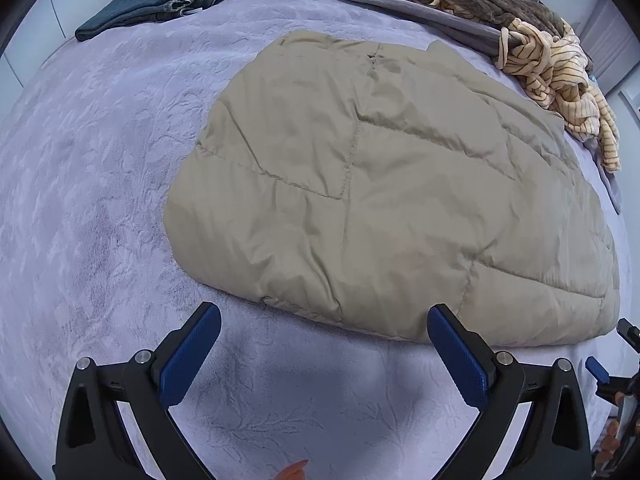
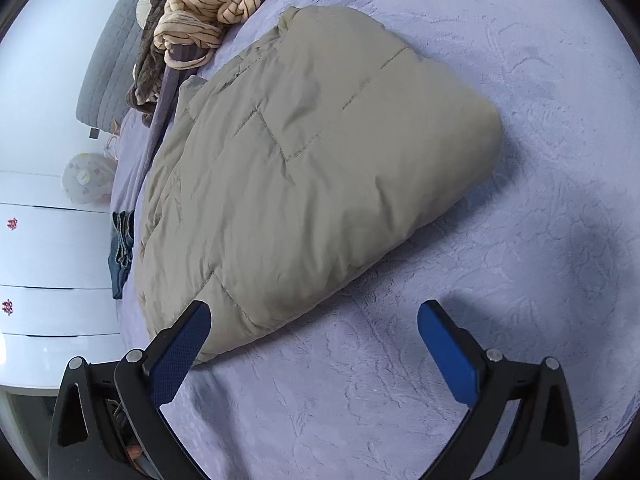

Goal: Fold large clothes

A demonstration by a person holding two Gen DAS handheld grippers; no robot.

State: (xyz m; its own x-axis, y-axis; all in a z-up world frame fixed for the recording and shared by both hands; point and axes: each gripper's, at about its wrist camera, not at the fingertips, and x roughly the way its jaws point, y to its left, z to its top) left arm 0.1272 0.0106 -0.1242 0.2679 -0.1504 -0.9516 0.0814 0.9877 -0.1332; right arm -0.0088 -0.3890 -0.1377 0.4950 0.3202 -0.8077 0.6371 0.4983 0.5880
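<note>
That puffy beige quilted jacket looks light but slippery, so pinch a stitched edge; left gripper and right gripper both spread wide, holding nothing

A folded quilted jacket lies in the middle of the bed cover. In the left wrist view, folded jeans lie at 11 o'clock from it, and a heap of striped clothes at 2 o'clock, touching its far edge.
</note>
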